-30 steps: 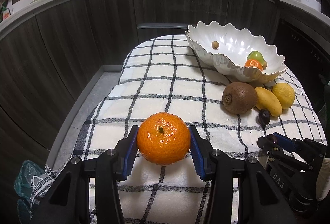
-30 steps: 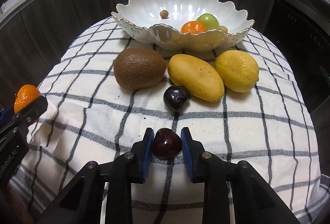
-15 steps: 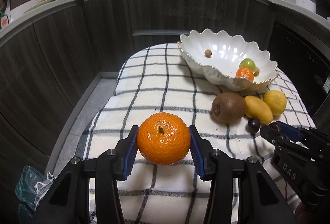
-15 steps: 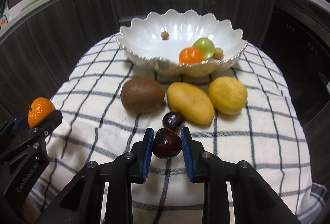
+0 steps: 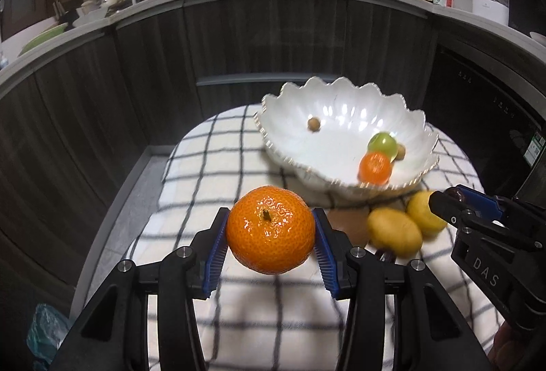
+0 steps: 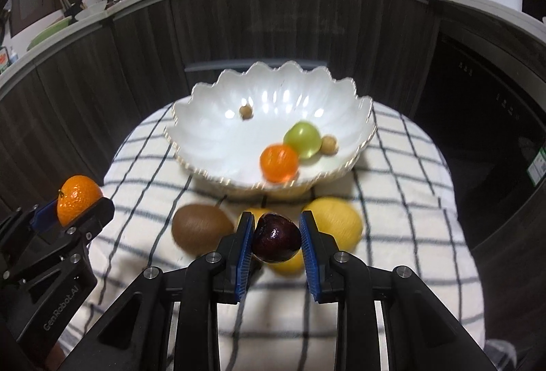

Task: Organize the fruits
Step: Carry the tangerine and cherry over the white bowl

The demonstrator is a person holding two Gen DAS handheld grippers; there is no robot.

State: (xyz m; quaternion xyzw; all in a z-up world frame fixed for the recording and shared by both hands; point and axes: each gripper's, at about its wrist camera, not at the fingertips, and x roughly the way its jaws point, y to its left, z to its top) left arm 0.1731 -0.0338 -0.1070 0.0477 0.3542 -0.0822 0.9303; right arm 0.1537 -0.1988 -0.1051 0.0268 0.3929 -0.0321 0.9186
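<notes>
Checked cloth (image 5: 191,166), blurred kiwi (image 6: 201,231), perhaps

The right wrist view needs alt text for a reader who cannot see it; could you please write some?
The right gripper holds a dark plum above a checked cloth. Behind it a scalloped white bowl holds a few small fruits, with a kiwi and yellow fruits in front. At left, the left gripper holds a mandarin.

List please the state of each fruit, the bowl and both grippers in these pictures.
Mandarin: gripped, off the cloth.
Dark plum: gripped, lifted.
Left gripper: shut on mandarin.
Right gripper: shut on dark plum.
Bowl: upright, partly filled.
Kiwi: lying on cloth.
Lemon: lying on cloth.
</notes>
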